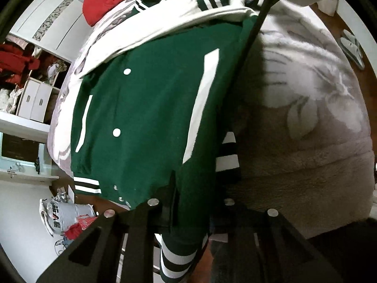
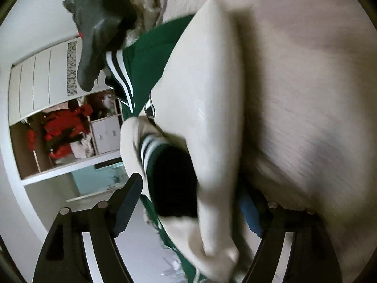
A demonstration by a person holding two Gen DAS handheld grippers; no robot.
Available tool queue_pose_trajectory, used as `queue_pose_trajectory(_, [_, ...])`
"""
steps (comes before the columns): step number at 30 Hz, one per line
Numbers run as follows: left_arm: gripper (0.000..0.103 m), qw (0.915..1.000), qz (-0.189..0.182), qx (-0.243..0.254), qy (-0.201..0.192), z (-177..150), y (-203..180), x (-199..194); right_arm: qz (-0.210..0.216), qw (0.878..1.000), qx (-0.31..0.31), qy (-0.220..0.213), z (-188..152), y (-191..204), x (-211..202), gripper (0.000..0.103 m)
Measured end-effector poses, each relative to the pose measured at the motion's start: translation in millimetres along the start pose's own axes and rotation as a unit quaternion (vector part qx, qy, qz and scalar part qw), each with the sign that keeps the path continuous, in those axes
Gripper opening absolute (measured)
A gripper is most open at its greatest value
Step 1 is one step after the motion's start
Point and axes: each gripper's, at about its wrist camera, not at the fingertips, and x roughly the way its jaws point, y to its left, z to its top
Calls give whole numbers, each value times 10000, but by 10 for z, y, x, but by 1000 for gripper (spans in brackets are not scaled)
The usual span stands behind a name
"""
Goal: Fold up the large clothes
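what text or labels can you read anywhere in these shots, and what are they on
None can be read for certain.
Bag on the floor, left wrist view: large dark and red printed characters, too distorted to read.
Green jacket: white stripes and snap buttons only, no lettering shown.
Right wrist view: motion-blurred, no text visible.

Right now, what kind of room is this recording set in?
Most likely a bedroom: a green varsity jacket lies on a bed with a fluffy patterned blanket, and an open wardrobe holds red clothes beside small white drawers.
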Motion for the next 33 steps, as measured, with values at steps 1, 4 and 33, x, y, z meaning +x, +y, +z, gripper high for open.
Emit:
queue_pose_trajectory(1, [16, 10000, -26, -48, -2, -6, 49, 5, -49, 9999, -36, 99, -21, 54, 82, 82])
queue_pose_trajectory(4, [16, 9995, -177, -263, -35, -13, 171, -52, -447, 9988, -180, 117, -113, 235, 344, 39])
queue_pose_trajectory(33, [39, 8123, -3925, -4277, 566, -899, 4043, 1986, -3448, 9318, -1124, 107, -409, 3686, 3863, 72])
